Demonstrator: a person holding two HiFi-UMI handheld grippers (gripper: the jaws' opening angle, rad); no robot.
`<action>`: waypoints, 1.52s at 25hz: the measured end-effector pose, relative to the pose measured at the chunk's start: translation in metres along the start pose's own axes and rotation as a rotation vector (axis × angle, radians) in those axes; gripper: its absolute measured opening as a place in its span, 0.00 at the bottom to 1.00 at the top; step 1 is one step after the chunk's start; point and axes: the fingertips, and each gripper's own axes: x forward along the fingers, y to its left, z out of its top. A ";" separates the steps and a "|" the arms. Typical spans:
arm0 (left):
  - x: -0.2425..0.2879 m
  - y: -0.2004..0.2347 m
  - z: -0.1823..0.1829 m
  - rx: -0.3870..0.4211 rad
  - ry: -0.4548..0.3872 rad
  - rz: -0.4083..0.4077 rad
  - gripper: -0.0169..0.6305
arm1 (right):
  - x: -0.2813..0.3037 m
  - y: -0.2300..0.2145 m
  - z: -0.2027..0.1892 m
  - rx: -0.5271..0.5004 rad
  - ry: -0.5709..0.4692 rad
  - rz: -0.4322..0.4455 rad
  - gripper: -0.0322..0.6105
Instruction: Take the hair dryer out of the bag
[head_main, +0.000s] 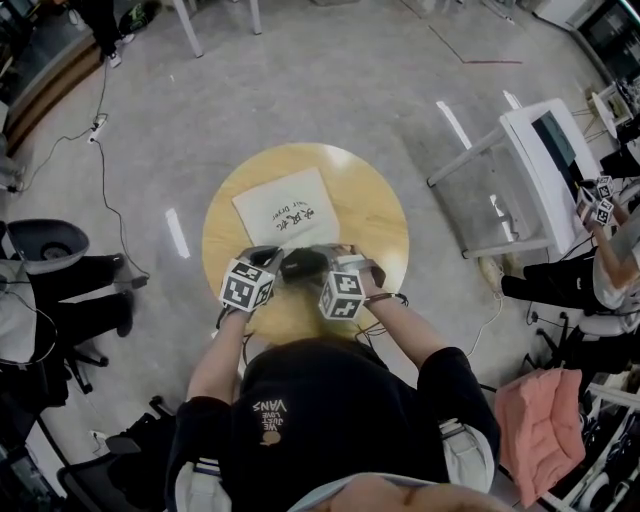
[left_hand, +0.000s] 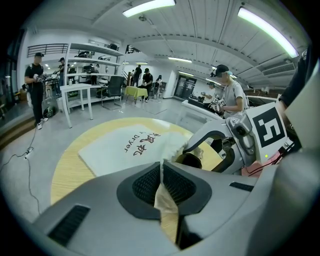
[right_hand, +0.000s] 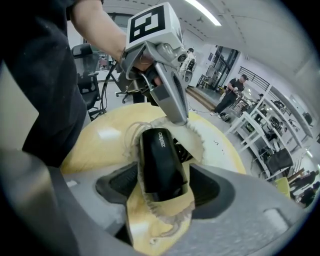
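Pointing away between right gripper's (right_hand: 165, 190) open jaws, hair dryer (right_hand: 159, 162) lies lengthwise; left gripper (left_hand: 162, 185) pinches bag (left_hand: 130, 147).

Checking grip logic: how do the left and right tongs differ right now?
Left tongs are shut on the edge of the bag; right tongs stand open around the black hair dryer, not pressing it. Left tongs hold thin fabric; right tongs straddle a bulky body. Both sit at the bag's mouth.
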 end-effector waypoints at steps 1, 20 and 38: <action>0.000 0.001 0.000 -0.001 0.001 -0.001 0.08 | 0.001 -0.001 0.000 -0.007 0.000 0.013 0.56; 0.003 0.005 -0.001 -0.024 0.003 0.014 0.08 | 0.025 0.002 -0.012 -0.108 0.056 0.297 0.60; 0.005 0.010 -0.002 -0.039 -0.008 0.036 0.08 | 0.045 0.011 -0.017 -0.126 0.123 0.452 0.60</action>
